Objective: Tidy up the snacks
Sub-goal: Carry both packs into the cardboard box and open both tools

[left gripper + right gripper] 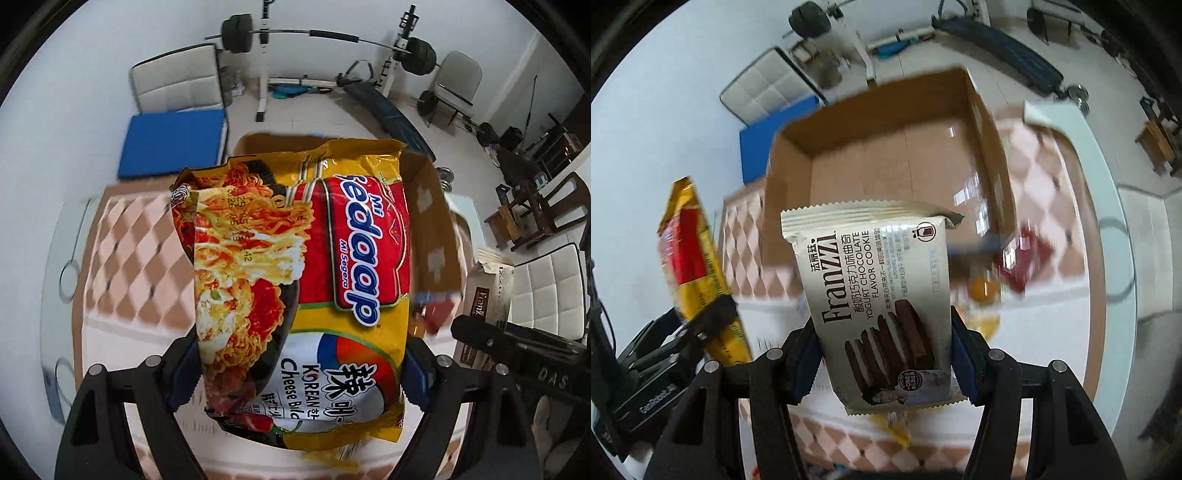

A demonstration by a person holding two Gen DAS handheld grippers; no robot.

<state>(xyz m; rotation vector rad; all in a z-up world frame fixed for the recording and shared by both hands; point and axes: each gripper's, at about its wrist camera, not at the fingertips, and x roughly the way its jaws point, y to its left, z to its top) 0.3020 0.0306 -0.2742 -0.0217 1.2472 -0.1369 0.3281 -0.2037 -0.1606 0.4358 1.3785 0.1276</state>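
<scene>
a: left gripper?
b: jaws closed on the noodle pack, pads on its two long edges near the lower end. the pack stands up out of the jaws, clear of the table. an edge grip keeps the soft bag from folding.

a: right gripper?
b: jaws clamped on the cookie pack, the same way, pads on both side edges at the lower end. it is off the table too.

a: where do they go?
b: most likely the box. it sits open-topped on the checked table beyond both packs, and what shows of its floor is bare. both grippers point steeply down, which suits a drop from above.

a: other items?
b: a red packet and something orange lie on the table near the box's corner, too blurred to name. still to sort, i judge.

a: risk?
b: the two packs are side by side; they could collide at the box mouth.
</scene>
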